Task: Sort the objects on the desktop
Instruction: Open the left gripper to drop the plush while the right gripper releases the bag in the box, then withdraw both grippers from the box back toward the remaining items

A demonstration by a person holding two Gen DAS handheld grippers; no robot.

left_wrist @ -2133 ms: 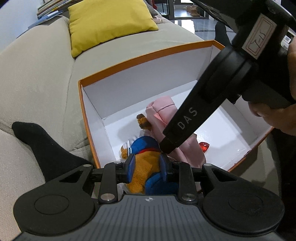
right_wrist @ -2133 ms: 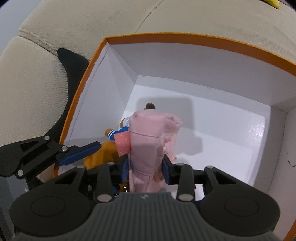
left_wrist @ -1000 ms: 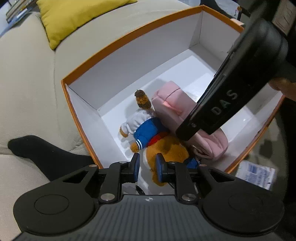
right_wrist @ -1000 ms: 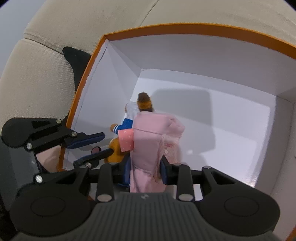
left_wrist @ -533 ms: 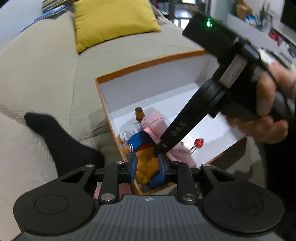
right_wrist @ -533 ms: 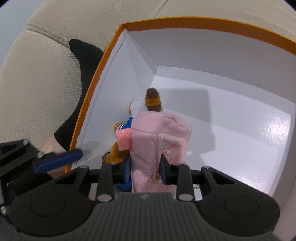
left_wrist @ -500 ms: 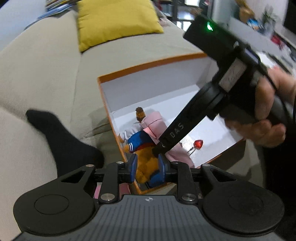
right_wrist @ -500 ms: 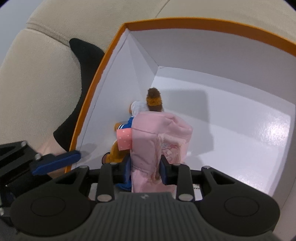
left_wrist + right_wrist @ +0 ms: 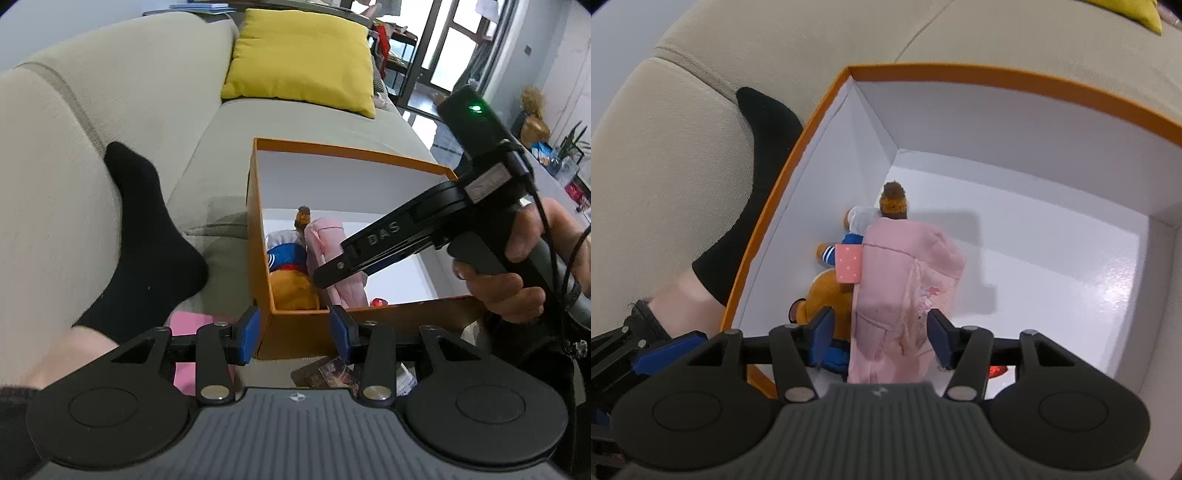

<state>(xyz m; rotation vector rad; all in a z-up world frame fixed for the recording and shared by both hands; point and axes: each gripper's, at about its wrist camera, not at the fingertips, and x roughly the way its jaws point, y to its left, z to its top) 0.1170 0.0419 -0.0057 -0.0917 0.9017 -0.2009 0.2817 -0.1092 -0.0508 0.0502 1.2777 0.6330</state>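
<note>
Right tongs (image 9: 879, 338) are opening around the pink pouch (image 9: 905, 280), which sits inside the orange box (image 9: 997, 74) beside the plush bear (image 9: 827, 291). Left tongs (image 9: 291, 334) are opening too, empty, outside the box's near wall. I'd lift straight up so nothing snags.

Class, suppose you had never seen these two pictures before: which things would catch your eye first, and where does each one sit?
The orange box with its white inside stands on the beige sofa and fills both views. In its near left corner a pink pouch lies against a plush bear, with the right gripper opening around the pouch. A yellow cushion sits further back on the sofa, and a black-socked foot rests left of the box.
</note>
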